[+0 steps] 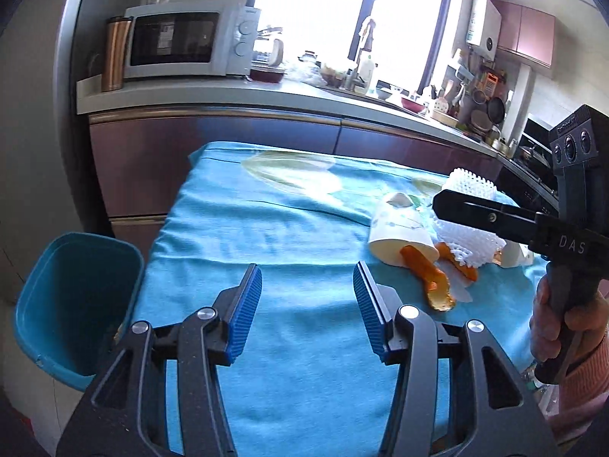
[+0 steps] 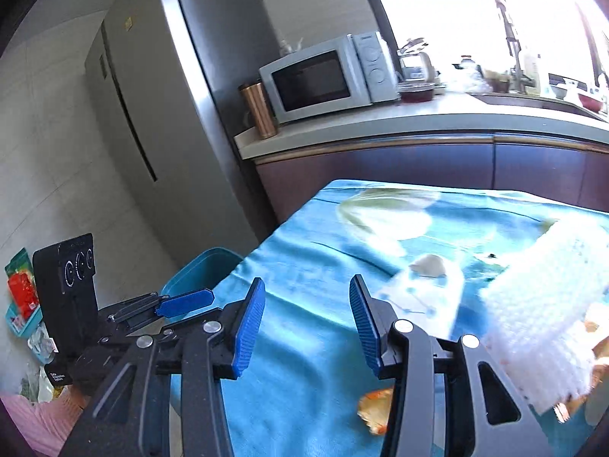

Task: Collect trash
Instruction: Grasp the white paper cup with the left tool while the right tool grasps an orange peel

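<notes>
left gripper [image 1: 307, 297]: jaws half open, empty, over cloth [image 1: 266, 236] | right gripper [image 2: 307, 314]: jaws half open, empty | cup [image 1: 399, 236], peel [image 1: 437, 285] at 2 o'clock

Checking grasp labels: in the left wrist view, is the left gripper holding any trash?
No. The left gripper has open jaws with only the blue cloth showing between them.

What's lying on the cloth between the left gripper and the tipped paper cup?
Nothing: in the left wrist view, only bare blue tablecloth separates the left gripper from the paper cup.
</notes>
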A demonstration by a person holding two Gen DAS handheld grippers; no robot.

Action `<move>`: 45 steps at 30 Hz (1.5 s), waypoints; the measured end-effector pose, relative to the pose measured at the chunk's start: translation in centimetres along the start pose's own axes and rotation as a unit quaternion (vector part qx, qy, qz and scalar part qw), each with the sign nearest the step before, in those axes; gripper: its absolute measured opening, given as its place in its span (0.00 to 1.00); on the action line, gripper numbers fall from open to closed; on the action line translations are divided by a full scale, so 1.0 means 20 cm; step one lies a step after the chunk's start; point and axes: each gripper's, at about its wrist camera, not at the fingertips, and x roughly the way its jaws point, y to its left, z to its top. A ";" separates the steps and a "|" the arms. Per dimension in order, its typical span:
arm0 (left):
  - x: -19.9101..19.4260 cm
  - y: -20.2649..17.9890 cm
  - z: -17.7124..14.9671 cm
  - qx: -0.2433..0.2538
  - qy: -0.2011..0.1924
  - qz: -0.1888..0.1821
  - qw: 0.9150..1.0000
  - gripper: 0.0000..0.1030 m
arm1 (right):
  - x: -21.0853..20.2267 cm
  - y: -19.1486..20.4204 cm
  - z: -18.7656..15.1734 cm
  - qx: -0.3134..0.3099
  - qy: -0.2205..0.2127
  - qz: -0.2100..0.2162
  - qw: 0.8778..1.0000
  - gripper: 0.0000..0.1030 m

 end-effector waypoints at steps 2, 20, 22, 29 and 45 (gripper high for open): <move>0.06 -0.07 0.01 0.013 0.009 -0.010 1.000 0.48 | -0.07 -0.08 -0.02 0.013 -0.009 -0.021 1.000 0.43; 0.43 -0.32 0.09 0.067 0.070 -0.006 0.995 0.45 | -0.16 -0.31 -0.24 0.044 0.027 -0.033 0.998 0.38; 0.46 -0.32 0.10 0.071 0.075 -0.006 0.995 0.44 | -0.11 -0.28 -0.27 0.044 0.044 -0.022 0.998 0.36; 0.53 -0.36 0.11 0.091 0.091 -0.014 0.992 0.35 | 0.04 -0.34 -0.32 0.086 0.083 -0.029 0.992 0.27; 0.50 -0.41 0.13 0.092 0.074 -0.025 0.993 0.07 | 0.00 -0.39 -0.39 0.108 0.095 -0.005 0.990 0.05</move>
